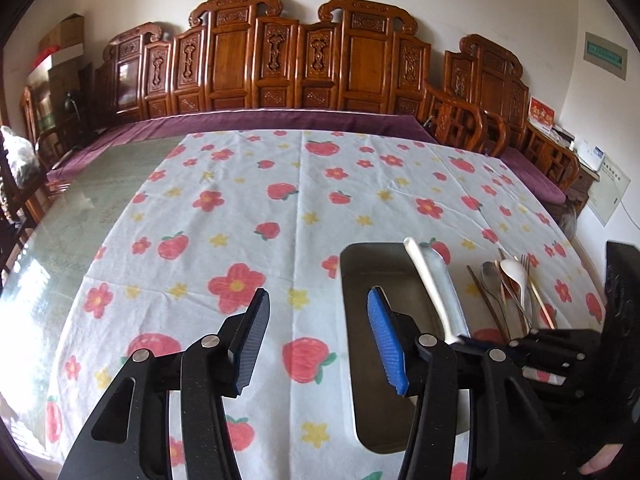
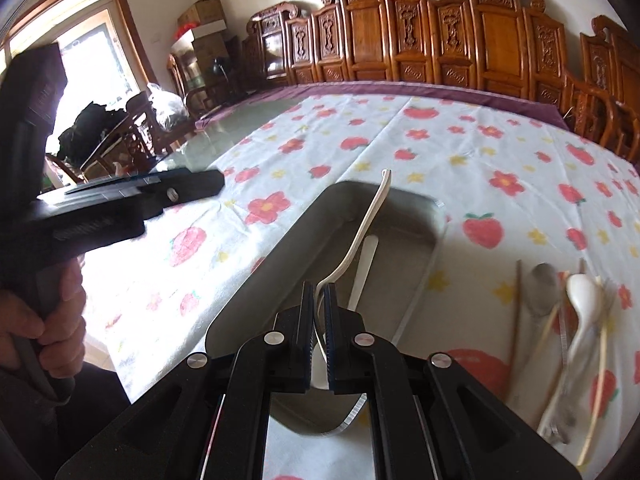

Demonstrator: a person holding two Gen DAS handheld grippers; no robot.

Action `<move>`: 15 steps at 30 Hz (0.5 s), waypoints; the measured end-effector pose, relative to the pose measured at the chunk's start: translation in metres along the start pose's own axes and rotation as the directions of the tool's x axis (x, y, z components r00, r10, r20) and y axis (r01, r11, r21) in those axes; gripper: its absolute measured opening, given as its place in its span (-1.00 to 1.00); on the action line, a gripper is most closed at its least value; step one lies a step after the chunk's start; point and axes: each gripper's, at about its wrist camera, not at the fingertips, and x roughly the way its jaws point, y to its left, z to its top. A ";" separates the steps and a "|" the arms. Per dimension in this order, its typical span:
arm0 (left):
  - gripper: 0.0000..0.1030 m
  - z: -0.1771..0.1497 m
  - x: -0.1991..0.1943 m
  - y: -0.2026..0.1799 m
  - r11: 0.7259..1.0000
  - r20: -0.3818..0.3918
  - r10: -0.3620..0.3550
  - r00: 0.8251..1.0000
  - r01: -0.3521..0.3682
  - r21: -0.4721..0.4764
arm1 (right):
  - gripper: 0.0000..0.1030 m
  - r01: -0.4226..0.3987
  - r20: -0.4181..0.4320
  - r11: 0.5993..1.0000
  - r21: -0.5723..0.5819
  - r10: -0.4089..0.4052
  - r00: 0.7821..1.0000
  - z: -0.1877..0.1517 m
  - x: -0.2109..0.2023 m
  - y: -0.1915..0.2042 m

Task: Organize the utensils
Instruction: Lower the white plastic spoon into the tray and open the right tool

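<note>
Your left gripper (image 1: 318, 344) hangs spread and empty over the cloth (image 1: 224, 216) at the tray's (image 2: 280, 248) left rim; your right gripper (image 2: 319, 334) pinches the white spoon (image 2: 370, 216) above the tray; loose utensils (image 2: 568, 308) lie right of it

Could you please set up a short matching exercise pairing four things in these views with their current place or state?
Things:
1. left claw
2. right claw
3. metal tray
4. utensil pile

Place or state:
a. lies on the floral cloth, right of the tray
b. open, holding nothing
c. shut on a white spoon above the tray
d. rests on the tablecloth, nothing lying in it

Pairs: 1-b, 2-c, 3-d, 4-a
</note>
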 end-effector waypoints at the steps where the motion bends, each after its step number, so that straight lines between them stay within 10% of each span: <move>1: -0.05 0.001 -0.001 0.002 1.000 0.002 0.000 1.000 0.000 -0.006 | -0.88 -0.005 -0.010 1.000 0.001 0.005 1.000 -0.001 0.005 0.002; 15: -0.05 0.001 0.001 -0.005 1.000 0.005 -0.007 1.000 0.007 0.003 | -0.80 -0.048 0.002 0.998 0.037 0.048 0.999 -0.005 0.013 -0.008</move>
